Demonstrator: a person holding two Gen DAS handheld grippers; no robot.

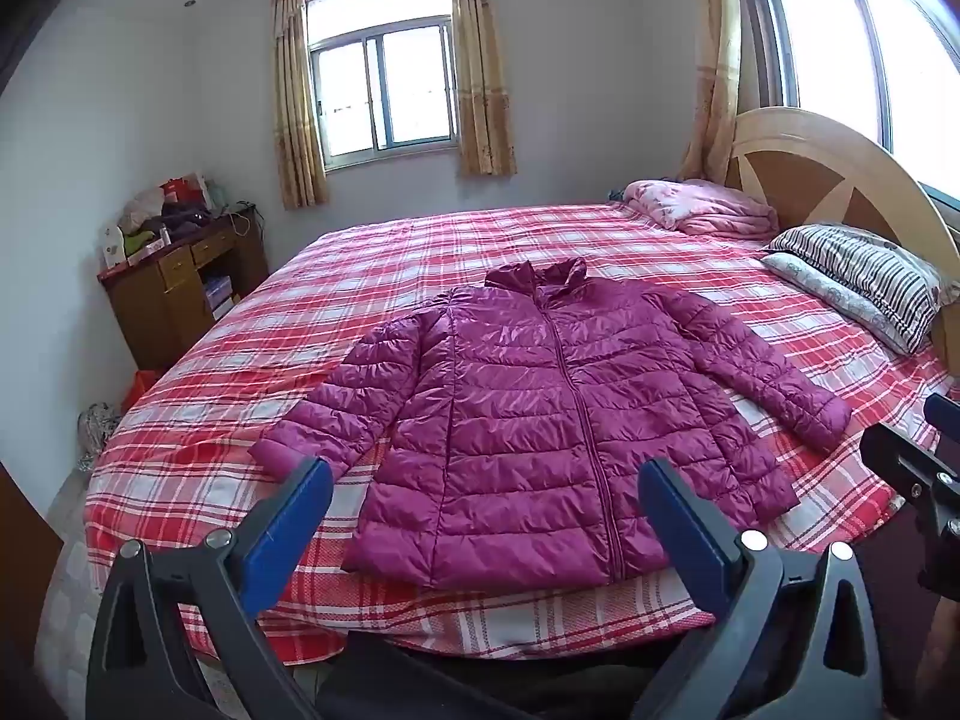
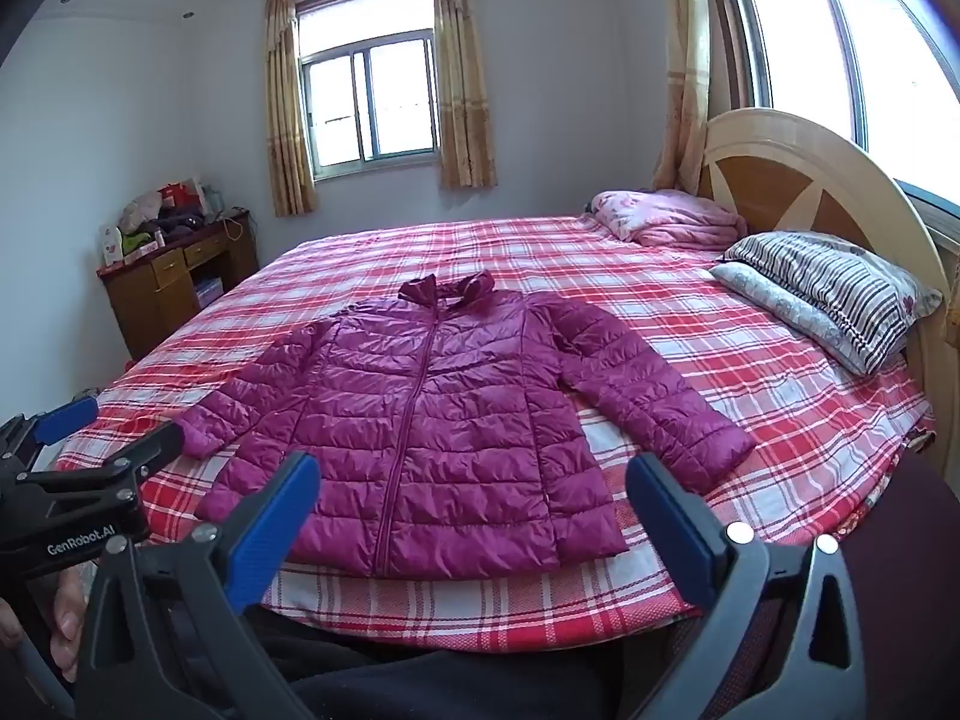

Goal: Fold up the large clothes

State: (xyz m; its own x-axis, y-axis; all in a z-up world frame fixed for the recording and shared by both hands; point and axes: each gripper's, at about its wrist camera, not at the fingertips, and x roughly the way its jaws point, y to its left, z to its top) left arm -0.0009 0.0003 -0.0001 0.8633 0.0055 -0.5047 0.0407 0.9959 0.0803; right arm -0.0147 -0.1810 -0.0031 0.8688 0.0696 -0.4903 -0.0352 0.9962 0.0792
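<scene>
Step in hand: approach, prior to first fold. Magenta quilted down jacket (image 1: pixel 540 396) spread flat, front up, zipped, collar toward the far side, hem at the near edge of the bed (image 1: pixel 750 252); both sleeves angled outward and down. No fold made yet.

Left tool (image 1: pixel 483 516) held above the near bed edge, fingers fully apart, clamped on nothing, aimed at the hem. Right tool (image 2: pixel 474 510) likewise fully apart, empty, aimed at the hem nearer the right sleeve (image 2: pixel 654 396).

Next move, as a judgement: lower each tool to a sleeve cuff or side edge, close on the slippery padded fabric with a deep bite, then carry inward across the body. Shallow grip likely to slip. Striped pillow (image 1: pixel 864 276) and pink blanket (image 1: pixel 702 210) well apart from the jacket.
</scene>
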